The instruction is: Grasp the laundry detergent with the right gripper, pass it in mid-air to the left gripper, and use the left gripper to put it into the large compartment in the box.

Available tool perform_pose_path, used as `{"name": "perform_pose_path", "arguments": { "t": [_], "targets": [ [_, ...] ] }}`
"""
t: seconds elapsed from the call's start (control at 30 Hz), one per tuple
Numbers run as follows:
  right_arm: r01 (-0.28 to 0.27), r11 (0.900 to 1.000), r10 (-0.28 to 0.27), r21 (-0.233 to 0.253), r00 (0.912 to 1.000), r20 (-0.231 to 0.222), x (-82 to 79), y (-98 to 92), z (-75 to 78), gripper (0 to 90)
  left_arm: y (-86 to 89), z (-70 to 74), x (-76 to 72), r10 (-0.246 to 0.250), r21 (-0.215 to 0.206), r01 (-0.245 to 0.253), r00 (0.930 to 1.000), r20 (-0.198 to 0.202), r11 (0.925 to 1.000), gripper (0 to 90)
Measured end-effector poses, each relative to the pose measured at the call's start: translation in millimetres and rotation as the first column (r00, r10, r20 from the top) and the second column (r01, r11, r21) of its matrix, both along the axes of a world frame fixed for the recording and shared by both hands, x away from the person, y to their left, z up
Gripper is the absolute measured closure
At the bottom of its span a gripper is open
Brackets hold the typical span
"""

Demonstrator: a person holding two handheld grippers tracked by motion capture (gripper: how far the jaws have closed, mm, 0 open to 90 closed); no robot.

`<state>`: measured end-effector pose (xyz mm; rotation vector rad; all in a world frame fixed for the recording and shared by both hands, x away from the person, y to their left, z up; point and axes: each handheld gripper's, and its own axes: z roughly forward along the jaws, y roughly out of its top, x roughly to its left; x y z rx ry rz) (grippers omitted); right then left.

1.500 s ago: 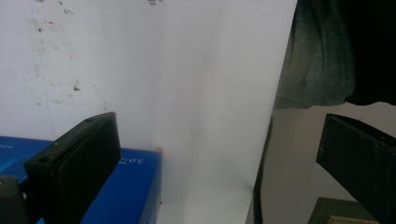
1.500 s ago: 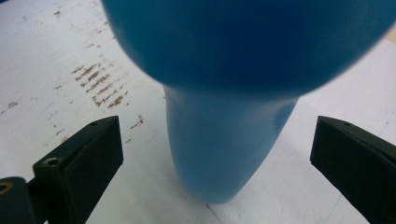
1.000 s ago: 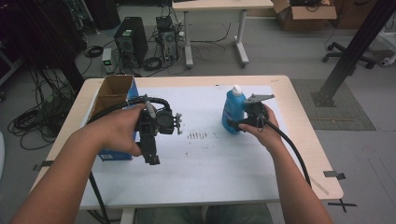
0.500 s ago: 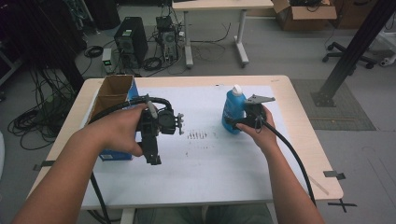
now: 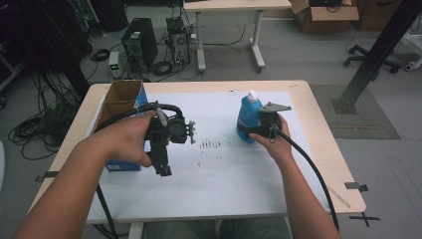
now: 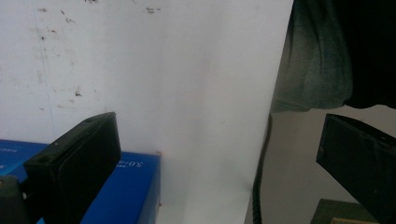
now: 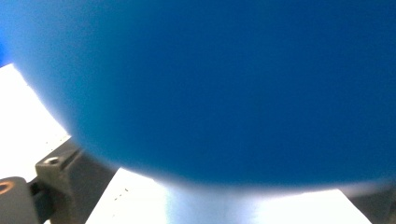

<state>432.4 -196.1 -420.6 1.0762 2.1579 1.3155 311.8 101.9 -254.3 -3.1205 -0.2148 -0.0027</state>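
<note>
High view has your right tongs (image 5: 249,130) pressed against the blue bottle (image 5: 247,117), which stands upright on the white sheet (image 5: 224,179) at the table's (image 5: 323,149) far right. Right gripper view puts the bottle's blue wall hard up between the jaws; whether they clamp it, you cannot tell. Your left tongs (image 6: 219,158) gape wide, holding nothing, just beside the blue box (image 6: 126,191) at the sheet's near edge.
</note>
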Motion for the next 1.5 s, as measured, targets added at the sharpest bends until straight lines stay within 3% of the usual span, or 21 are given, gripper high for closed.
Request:
{"name": "perform_pose_path", "arguments": {
  "t": [0.8, 1.1, 1.3, 1.5],
  "targets": [
    [0.003, 1.000, -0.003, -0.007, 0.9998, 0.020, -2.5, 0.9, -4.5, 25.2, 2.8, 0.5, -1.0, 0.005, -0.001, -0.005, 1.0000, 0.004, 1.0000, 0.2],
    [0.001, 1.000, 0.000, -0.008, 0.9995, 0.031, -3.2, 0.6, -3.6, 29.0, 2.9, 1.5, -1.4, 0.008, -0.003, -0.008, 0.9999, 0.008, 1.0000, 0.2],
    [-0.008, 1.000, 0.009, -0.031, 0.9996, 0.026, -2.6, 1.2, -6.8, 34.0, 2.9, 1.9, -1.6, 0.008, -0.003, -0.008, 0.9999, 0.008, 1.0000, 0.2],
    [0.004, 0.999, -0.002, -0.051, 0.9987, 0.051, -3.1, 1.4, -8.5, 41.1, 3.7, 2.2, -1.2, 0.010, -0.005, -0.010, 0.9999, 0.011, 0.9999, 0.2]
  ]
}}
